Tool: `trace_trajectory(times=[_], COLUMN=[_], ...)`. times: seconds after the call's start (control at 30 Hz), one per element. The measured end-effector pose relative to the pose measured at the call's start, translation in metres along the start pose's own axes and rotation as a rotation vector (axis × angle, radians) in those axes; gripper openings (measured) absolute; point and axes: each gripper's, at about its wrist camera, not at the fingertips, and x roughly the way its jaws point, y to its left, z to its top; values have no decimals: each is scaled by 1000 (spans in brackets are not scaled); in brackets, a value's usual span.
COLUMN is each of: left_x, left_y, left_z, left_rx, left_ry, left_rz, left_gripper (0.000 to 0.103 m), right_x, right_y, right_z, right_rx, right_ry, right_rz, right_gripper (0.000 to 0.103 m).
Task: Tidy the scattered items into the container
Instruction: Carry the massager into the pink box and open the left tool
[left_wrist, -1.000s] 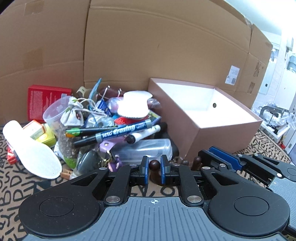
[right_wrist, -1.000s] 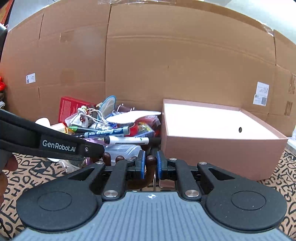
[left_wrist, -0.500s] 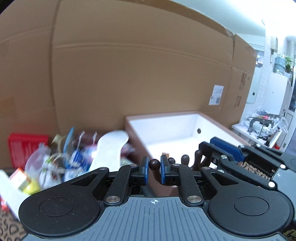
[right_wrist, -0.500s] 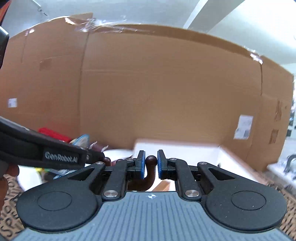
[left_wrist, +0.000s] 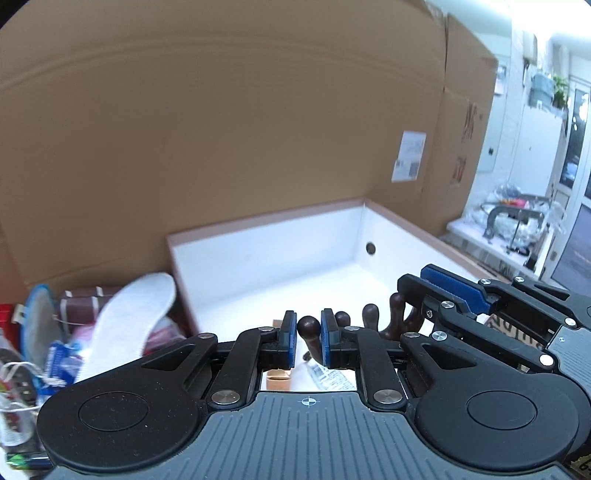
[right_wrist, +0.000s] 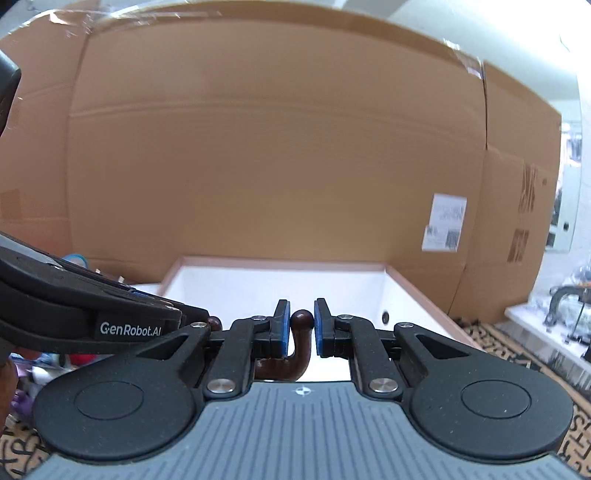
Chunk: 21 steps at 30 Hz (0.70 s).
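Observation:
A dark brown wooden hook rack (left_wrist: 369, 314) with a row of knobbed pegs hangs between both grippers above the open box. My left gripper (left_wrist: 308, 334) is shut on one peg (left_wrist: 309, 326). My right gripper (right_wrist: 302, 321) is shut on a curved hook (right_wrist: 300, 350) of the same rack, and it also shows from the side as the right gripper (left_wrist: 413, 299) in the left wrist view. The box (left_wrist: 258, 221) is pink outside and white inside, with its opening (right_wrist: 280, 260) right under the rack. The left gripper (right_wrist: 192, 314) reaches in from the left.
The pile of loose items lies left of the box: a white insole (left_wrist: 136, 321), blue packets (left_wrist: 59, 354), a wrapped brown bundle (left_wrist: 81, 306). A small tan item (left_wrist: 279, 380) and a white label (left_wrist: 332, 376) lie on the box floor. A tall cardboard wall (right_wrist: 277, 147) stands behind.
Both grippers have carried the hook rack up and to the right, from in front of the pile to above the box. The pile has slid to the left edge of both views.

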Motion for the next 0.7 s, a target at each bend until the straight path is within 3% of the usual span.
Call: trace_trajectory(times=[0.2,0.23,0.27,0.3,0.33,0.37,0.4,0.47,0.5,0.53,0.6,0.7], left_x=[28,31,33,34,34,33,31,25,22,18,11,-1], left_y=[2,2,1,1,1,4,8,17,21,24,25,22], left_z=[-5,-6,-6,-6,-6,-6,-6,-6,-6,-6,-8,-14], left_rx=[-9,-6,-7,-10,-17,-34,-57,-105,-132,-159,-195,-174], left_ry=[56,61,66,69,69,61,48,7,2,-3,-18,-40], left_rz=[-13,-17,-20,-15,1,24,47,19,-10,-33,-48,-33], left_gripper=[11,32,32,43,58,68,87,94,98,102,103,103], right_x=[23,25,26,27,27,27,26,24,22,19,12,0], right_y=[-13,-14,-15,-16,-18,-20,-24,-32,-36,-37,-36,-28], right_z=[-16,-18,-18,-19,-19,-20,-20,-22,-23,-24,-25,-27], right_rx=[44,50,57,65,76,86,97,133,149,155,145,111], right_ry=[59,66,72,75,73,69,64,61,58,53,42,17], right_rz=[13,15,17,20,12,-6,-22,-31,-28,-25,-28,-31], right_gripper=[16,16,17,18,19,20,23,45,65,71,73,92])
